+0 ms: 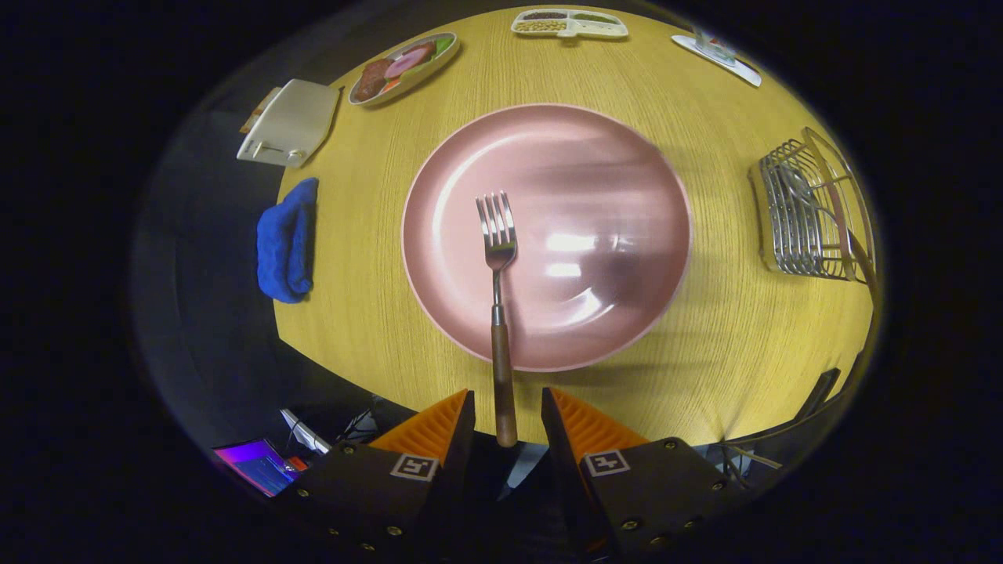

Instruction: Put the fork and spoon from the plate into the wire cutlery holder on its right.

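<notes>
The gripper (507, 407) sits at the bottom centre of the frame, its 2 fingers (439, 427) held apart with a clear gap on either side of the handle between them. That handle belongs to 1 fork (498, 313), its brown grip running down into the gap and its tines pointing up over the pink plate (611, 188); neither finger presses on it. The 1 plate fills the middle of the round yellow table (729, 329). Over at the right of the frame stands 1 wire cutlery holder (811, 211), well apart from the plate, with what looks like a metal utensil already lying inside, though the wires make it hard to tell. At the left edge lies 1 blue cloth (287, 239), and above it 1 white box (290, 124). Along the top sit 3 dishes: an oval food platter (403, 66), a divided tray (570, 23) and a small white tray (717, 56).
</notes>
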The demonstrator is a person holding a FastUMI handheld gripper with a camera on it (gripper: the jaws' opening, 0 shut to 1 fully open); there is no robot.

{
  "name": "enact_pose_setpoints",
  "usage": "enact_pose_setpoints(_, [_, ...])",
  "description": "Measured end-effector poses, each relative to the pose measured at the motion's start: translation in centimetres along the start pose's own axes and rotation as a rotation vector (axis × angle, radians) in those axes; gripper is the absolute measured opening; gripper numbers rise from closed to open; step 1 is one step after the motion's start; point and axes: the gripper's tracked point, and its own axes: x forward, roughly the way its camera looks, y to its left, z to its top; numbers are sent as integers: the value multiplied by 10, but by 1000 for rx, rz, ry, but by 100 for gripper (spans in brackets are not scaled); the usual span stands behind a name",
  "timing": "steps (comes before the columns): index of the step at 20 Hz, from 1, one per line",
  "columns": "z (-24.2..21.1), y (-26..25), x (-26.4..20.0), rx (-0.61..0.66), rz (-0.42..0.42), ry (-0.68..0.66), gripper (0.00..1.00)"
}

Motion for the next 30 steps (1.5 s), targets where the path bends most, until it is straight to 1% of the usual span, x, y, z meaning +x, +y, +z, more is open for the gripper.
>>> enact_pose_setpoints(6, [-10,-2,26,-42,-39,53,53])
enact_pose_setpoints(7, [-10,-1,31,-28,-42,44,53])
enact_pose_setpoints(8, [-10,-2,29,-28,-56,58,13])
enact_pose_setpoints(9, [-12,0,27,-34,-55,64,17])
enact_pose_setpoints(10, [-12,-2,28,-43,-70,58,17])
enact_pose_setpoints(11, [-11,-5,41,-51,-82,43,17])
enact_pose_setpoints(12, [-13,-4,28,-70,-101,57,7])
enact_pose_setpoints(15, [-11,-4,23,-72,-84,60,7])
enact_pose_setpoints(22, [-9,-1,14,-70,-69,10,7])
enact_pose_setpoints(28, [-5,5,-5,-58,-28,-43,7])
enact_pose_setpoints(30, [-5,7,-11,-34,-5,-51,7])
